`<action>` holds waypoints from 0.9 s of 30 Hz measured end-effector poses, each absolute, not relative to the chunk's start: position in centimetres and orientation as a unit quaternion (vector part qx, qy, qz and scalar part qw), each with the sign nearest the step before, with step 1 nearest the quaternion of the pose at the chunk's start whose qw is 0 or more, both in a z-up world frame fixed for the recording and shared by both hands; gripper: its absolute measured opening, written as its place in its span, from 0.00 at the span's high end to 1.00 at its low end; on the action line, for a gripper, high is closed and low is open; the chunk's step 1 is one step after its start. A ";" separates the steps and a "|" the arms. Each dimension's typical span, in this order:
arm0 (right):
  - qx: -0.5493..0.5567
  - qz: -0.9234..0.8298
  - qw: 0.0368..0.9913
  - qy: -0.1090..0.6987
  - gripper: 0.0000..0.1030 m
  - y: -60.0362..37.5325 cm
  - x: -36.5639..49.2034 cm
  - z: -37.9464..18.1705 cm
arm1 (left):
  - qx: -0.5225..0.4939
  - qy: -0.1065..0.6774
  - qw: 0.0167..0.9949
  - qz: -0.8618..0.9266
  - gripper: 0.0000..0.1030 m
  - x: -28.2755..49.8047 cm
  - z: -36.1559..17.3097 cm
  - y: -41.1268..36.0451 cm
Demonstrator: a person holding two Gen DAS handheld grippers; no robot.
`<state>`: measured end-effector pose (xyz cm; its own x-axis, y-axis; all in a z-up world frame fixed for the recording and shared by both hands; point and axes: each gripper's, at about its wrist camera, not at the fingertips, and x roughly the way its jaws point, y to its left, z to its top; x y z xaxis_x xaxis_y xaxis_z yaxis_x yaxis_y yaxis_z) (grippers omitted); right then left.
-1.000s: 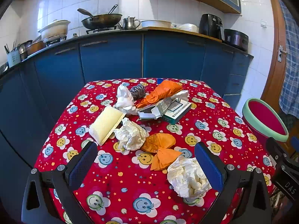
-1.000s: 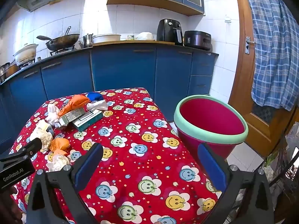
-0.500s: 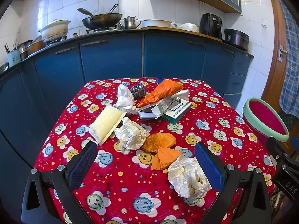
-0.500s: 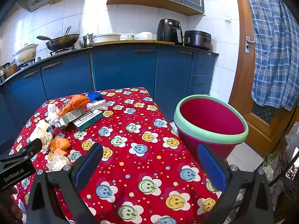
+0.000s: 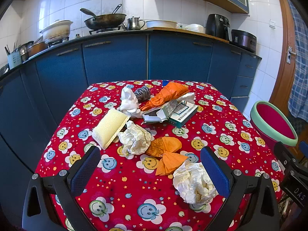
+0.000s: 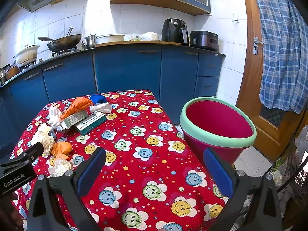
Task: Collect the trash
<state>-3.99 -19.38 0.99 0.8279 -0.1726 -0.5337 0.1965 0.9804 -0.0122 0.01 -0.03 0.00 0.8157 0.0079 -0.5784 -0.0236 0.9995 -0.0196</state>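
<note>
Trash lies on a red smiley tablecloth (image 5: 134, 188): two white crumpled paper balls (image 5: 193, 182) (image 5: 135, 138), orange wrappers (image 5: 167, 154), a yellow sponge (image 5: 109, 128), a green-white carton (image 5: 181, 113), a torn box (image 5: 154, 116), an orange bag (image 5: 167, 95), a white cloth (image 5: 129, 102) and a steel scourer (image 5: 142, 94). A pink bin with a green rim (image 6: 217, 123) stands right of the table. My left gripper (image 5: 150, 170) is open and empty, just before the near paper ball. My right gripper (image 6: 154, 170) is open and empty over the table's right part.
Blue kitchen cabinets (image 5: 148, 57) run behind the table, with a wok (image 5: 105, 20), pots and an air fryer (image 6: 174, 31) on the counter. A wooden door (image 6: 256, 77) with a checked cloth stands at the right. A blue item (image 6: 98, 98) lies at the table's far edge.
</note>
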 end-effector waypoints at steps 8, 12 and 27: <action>0.022 -0.096 0.956 0.277 0.00 -19.4 -4.0 1.1 | -0.013 0.304 0.953 0.008 0.00 0.0 0.0 0.0; 0.021 -0.096 0.956 0.277 0.00 -19.5 -4.1 1.1 | -0.013 0.304 0.953 0.008 0.00 0.0 0.0 0.0; 0.022 -0.095 0.956 0.276 0.00 -19.3 -3.9 1.0 | -0.012 0.301 0.954 0.008 0.00 -0.3 0.1 0.2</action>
